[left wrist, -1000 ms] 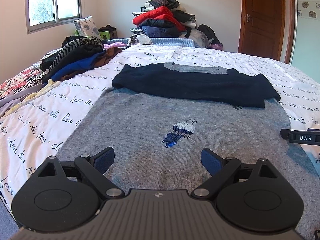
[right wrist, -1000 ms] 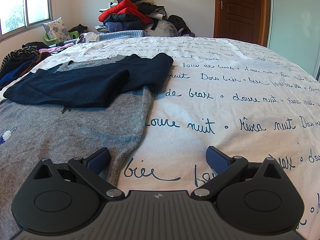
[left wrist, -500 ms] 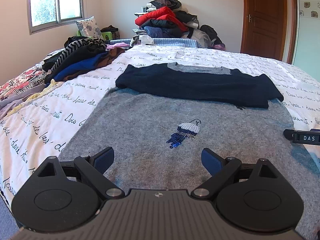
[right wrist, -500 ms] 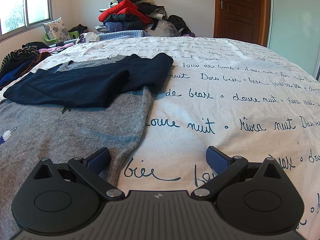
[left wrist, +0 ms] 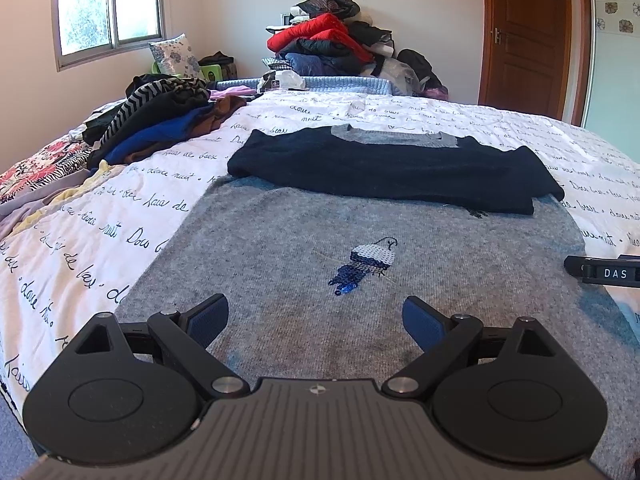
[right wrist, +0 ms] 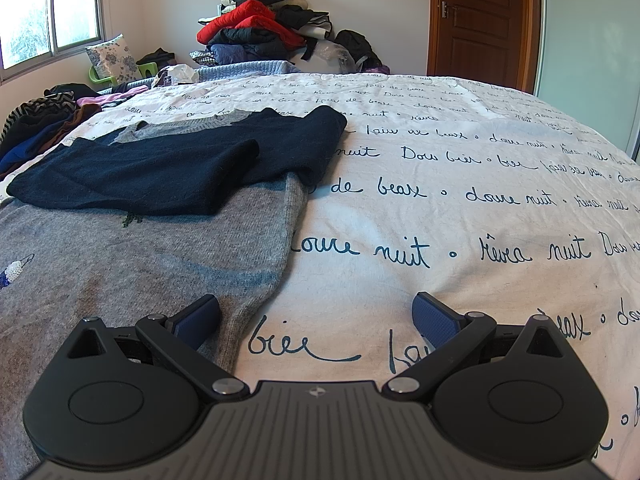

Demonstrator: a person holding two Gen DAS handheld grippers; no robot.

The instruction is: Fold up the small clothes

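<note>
A grey sweater (left wrist: 360, 248) with a sequin bird (left wrist: 366, 264) lies flat on the bed, its dark navy sleeves (left wrist: 392, 168) folded across the chest below the grey collar. My left gripper (left wrist: 315, 318) hovers open over the sweater's lower hem with nothing between its fingers. In the right wrist view the same sweater (right wrist: 140, 248) shows its right side edge and navy sleeves (right wrist: 168, 168). My right gripper (right wrist: 316, 318) is open above that lower right corner, its left finger over the grey knit, its right finger over the duvet. The right gripper's tip (left wrist: 604, 273) shows at the left view's right edge.
The white duvet (right wrist: 460, 184) with blue handwriting covers the bed. A heap of loose clothes (left wrist: 160, 120) lies at the bed's left side. A bigger pile with a red jacket (left wrist: 320, 36) stands beyond the far end. A wooden door (right wrist: 480, 20) is at back right.
The left wrist view has shifted slightly, the sweater sitting a bit further right in frame than a second ago. The right gripper's view is unchanged. Both grippers stay open.
</note>
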